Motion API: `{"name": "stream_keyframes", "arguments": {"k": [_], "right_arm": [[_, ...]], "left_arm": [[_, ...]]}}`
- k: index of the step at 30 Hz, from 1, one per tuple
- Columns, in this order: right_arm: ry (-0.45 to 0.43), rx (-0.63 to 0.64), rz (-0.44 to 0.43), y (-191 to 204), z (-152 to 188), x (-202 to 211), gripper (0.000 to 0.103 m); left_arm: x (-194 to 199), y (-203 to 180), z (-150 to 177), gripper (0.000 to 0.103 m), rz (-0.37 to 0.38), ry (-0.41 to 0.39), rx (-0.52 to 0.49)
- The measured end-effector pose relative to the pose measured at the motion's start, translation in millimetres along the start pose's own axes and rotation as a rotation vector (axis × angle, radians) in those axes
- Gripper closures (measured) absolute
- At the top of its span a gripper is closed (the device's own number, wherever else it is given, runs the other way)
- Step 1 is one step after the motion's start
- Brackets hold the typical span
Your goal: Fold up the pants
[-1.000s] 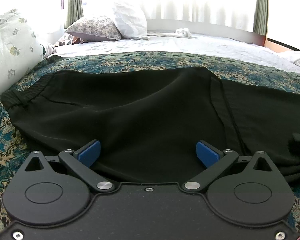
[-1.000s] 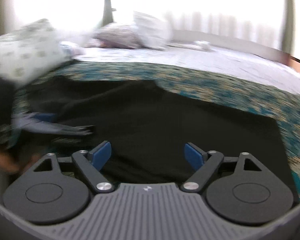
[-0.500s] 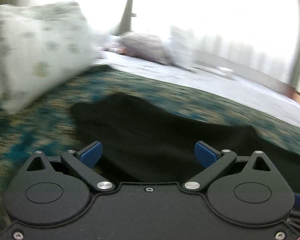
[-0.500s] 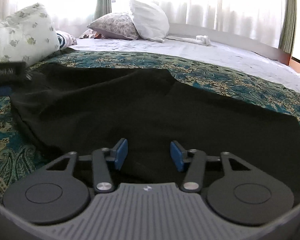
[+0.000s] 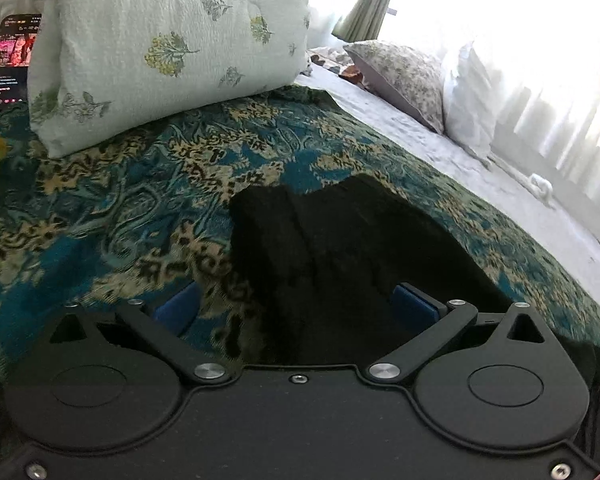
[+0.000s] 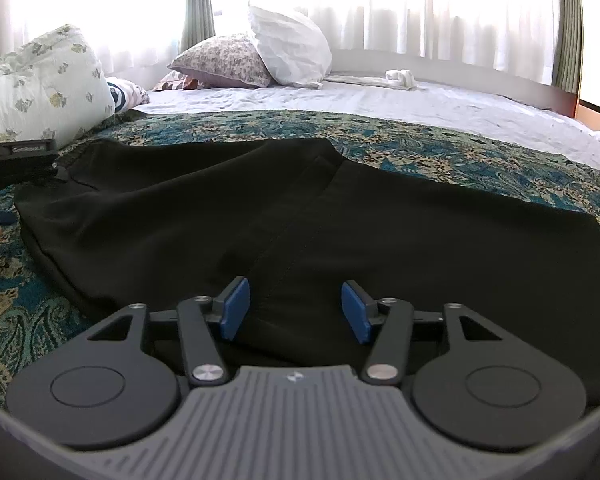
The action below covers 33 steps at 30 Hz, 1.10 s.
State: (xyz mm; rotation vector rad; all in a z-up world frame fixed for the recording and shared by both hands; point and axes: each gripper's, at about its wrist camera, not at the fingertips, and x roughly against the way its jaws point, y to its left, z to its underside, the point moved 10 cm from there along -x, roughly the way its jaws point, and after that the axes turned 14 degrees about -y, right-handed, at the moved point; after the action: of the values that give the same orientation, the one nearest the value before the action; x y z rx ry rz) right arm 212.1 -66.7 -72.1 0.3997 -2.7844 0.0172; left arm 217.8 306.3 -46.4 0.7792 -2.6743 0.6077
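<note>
Black pants lie spread flat on a teal patterned bedspread, waistband at the left. My right gripper is open over the near edge of the pants, a seam running between its blue pads. My left gripper is open at the waistband end, its left pad over the bedspread and its right pad over black cloth. The left gripper's body also shows at the left edge of the right wrist view.
A pale floral pillow stands close behind the waistband end. A phone with a lit screen lies left of it. More pillows and a white sheet lie toward the curtained windows.
My left gripper has swung left from the middle of the pants to the waistband end. My right gripper's jaws have narrowed from wide open and it has steadied over the near edge.
</note>
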Motion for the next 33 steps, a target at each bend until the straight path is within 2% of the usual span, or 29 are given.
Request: {"name": "stream_keyframes", "arguments": {"k": [3,6,7,8,10,11,12,14,18,21,24,26,28,33], "right_arm": [[-0.003,-0.001,0.001,0.1,0.2,0.4,0.036],[-0.007,0.0,0.004,0.4,0.4,1.0,0.036],[-0.009,0.002,0.007,0.7,0.5,1.5,0.036],[-0.01,0.004,0.009,0.4,0.5,2.2,0.035],[-0.01,0.007,0.018,0.1,-0.2,2.7,0.033],[-0.006,0.002,0.021,-0.9,-1.2,3.0,0.031],[0.0,-0.014,0.022,-2.9,-3.2,4.1,0.028],[0.019,-0.068,0.007,-8.8,-7.4,7.7,0.011],[0.02,-0.198,-0.001,-32.4,-13.9,27.6,0.011],[-0.004,-0.259,0.048,-65.9,-24.9,44.9,0.01],[-0.017,-0.289,0.141,-110.0,-36.0,62.4,0.01],[-0.037,-0.305,0.209,-143.6,-41.5,78.6,0.01],[-0.055,-0.335,0.267,-174.3,-42.7,96.1,0.009],[-0.081,-0.421,0.351,-232.5,-31.4,132.4,0.009]], "left_arm": [[-9.0,-1.3,-1.0,0.0,-0.02,-0.017,0.012],[-10.1,-6.9,-0.2,0.002,-0.029,-0.012,-0.033],[-8.6,-9.5,-0.1,0.015,-0.017,-0.022,-0.037],[-4.6,-9.6,-1.9,0.046,-0.015,-0.046,-0.024],[3.6,-1.5,-6.3,0.074,-0.057,-0.093,0.038],[6.6,0.5,-8.6,0.083,-0.047,-0.104,0.073],[9.8,1.0,-11.9,0.084,-0.046,-0.112,0.086],[18.6,-5.6,-20.5,0.087,-0.038,-0.135,0.062],[49.0,-46.6,-44.6,0.087,0.062,-0.218,-0.023],[78.9,-98.5,-54.4,0.087,0.184,-0.261,-0.081],[115.6,-165.1,-48.1,0.087,0.297,-0.308,-0.189],[143.3,-213.7,-30.4,0.086,0.387,-0.327,-0.279],[168.6,-257.1,-4.3,0.085,0.484,-0.307,-0.329],[210.8,-346.0,95.0,0.083,0.699,-0.132,-0.485]]}}
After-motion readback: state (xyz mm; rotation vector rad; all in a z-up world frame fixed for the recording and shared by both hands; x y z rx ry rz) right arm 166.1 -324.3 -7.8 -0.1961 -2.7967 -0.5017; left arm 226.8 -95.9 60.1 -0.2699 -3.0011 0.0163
